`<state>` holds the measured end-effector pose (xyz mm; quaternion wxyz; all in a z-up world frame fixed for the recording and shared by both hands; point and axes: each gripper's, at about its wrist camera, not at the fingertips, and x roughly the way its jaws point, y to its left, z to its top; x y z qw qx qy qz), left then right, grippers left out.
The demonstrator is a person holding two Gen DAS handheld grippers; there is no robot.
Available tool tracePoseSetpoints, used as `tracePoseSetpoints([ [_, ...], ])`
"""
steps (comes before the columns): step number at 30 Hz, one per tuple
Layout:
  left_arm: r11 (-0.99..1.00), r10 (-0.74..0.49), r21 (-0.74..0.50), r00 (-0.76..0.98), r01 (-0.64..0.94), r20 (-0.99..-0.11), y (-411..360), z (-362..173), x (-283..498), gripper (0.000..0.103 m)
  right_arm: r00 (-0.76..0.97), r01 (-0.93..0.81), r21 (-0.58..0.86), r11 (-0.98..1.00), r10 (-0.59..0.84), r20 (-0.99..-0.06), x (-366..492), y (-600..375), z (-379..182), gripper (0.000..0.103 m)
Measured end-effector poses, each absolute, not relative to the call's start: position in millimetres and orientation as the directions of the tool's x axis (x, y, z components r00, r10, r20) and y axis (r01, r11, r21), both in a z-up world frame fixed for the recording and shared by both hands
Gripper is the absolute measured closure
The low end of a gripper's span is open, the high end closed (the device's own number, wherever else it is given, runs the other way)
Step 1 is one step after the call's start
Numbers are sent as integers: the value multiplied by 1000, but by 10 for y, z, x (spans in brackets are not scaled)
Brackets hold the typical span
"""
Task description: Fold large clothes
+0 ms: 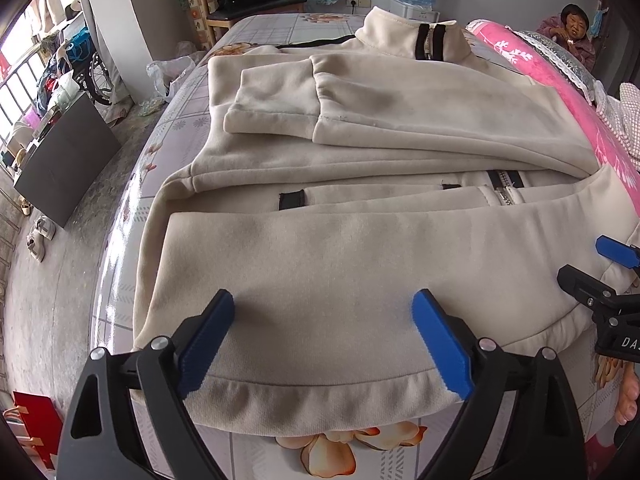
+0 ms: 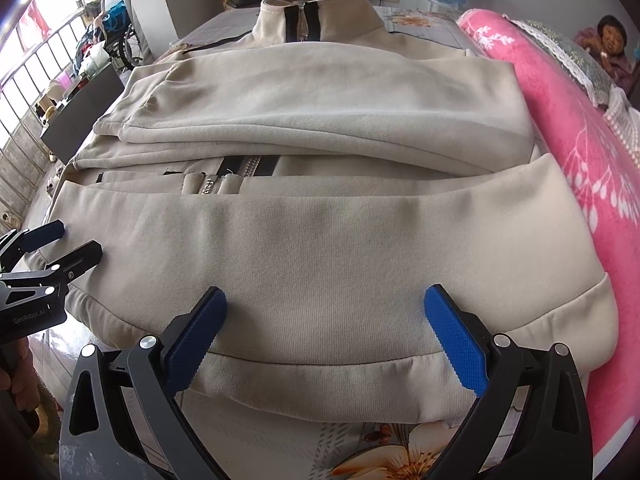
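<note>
A cream zip-up jacket (image 1: 340, 248) (image 2: 340, 240) lies flat on the bed, collar (image 1: 400, 32) at the far end. Both sleeves are folded across its chest and the lower part is doubled up over the zip. My left gripper (image 1: 324, 300) stands open over the near folded edge on the left, with cloth lying under and between its blue pads. My right gripper (image 2: 325, 294) is open the same way over the right part of that edge. Each gripper also shows at the side of the other's view: the right gripper (image 1: 588, 260) and the left gripper (image 2: 76, 240).
The bed has a flowered sheet (image 1: 280, 32). A rolled pink blanket (image 2: 580, 140) runs along the jacket's right side. A person (image 1: 572, 28) sits at the back right. On the floor to the left are a dark cabinet (image 1: 64, 160), shoes (image 1: 40, 236) and a wheelchair (image 1: 96, 76).
</note>
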<state>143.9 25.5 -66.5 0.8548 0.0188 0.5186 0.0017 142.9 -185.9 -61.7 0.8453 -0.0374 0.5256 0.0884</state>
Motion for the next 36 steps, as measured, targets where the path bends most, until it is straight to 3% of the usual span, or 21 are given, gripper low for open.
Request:
tracePoseSetpoints([
  [36,998,43,55,457,14,-889,261,-686,1488,6,381,-208,34,978,113,-918,1515,-1861,-596,8],
])
